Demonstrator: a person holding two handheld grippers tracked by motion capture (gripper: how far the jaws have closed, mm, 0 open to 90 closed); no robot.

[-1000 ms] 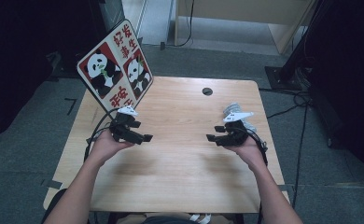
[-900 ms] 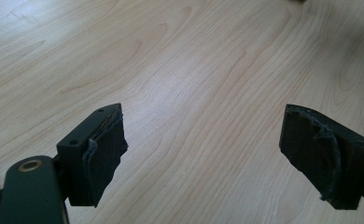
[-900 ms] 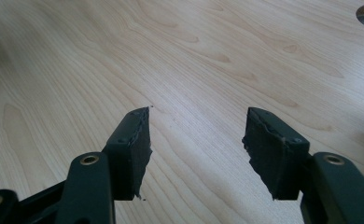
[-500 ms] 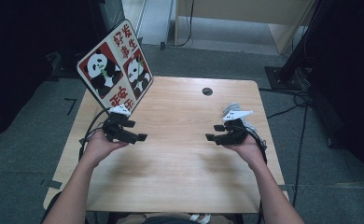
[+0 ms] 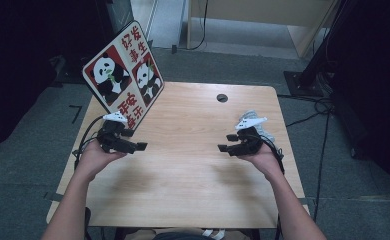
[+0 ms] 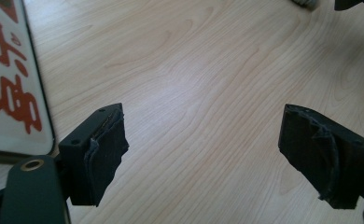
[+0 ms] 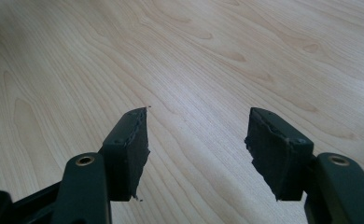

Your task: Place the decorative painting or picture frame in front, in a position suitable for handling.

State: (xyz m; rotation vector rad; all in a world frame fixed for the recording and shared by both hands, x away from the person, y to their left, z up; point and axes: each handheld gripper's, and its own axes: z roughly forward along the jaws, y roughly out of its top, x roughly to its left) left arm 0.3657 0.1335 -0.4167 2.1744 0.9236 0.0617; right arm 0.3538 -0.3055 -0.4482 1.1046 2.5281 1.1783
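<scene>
high view: my left hand-held gripper (image 5: pixel 133 146) hangs over the table (image 5: pixel 193 200) at about 9 o'clock, jaws apart and holding nothing. its tips aim toward 3 o'clock. just behind it, toward 11 o'clock, stands the panda sign (image 5: pixel 123 82), a flat glossy board with rounded corners, tilted, red and white with black pandas; its lower edge looks to rest on the table's far left edge, close to my left gripper's body. my right hand-held gripper (image 5: pixel 229 144) sits at about 3 o'clock, tips aiming toward 9 o'clock, with nothing between them; its jaws have just been opening. the table is pale wood with fine grain, square-cornered, with a small dark cable hole (image 5: pixel 222 98) at 12 o'clock. the wide middle between my two grippers is bare wood.

left gripper view: my jaws stand far apart, black blocks with frayed, ragged pads (image 6: pixel 106 154), over smooth wood. the sign's (image 6: pixel 12 88) white face and dark rim run along the 9 o'clock side, near my left jaw but apart from it.

right gripper view: my jaws are apart, pads (image 7: pixel 136 154) rough-edged, gripping nothing, with bare grain running ahead to 12 o'clock.
</scene>
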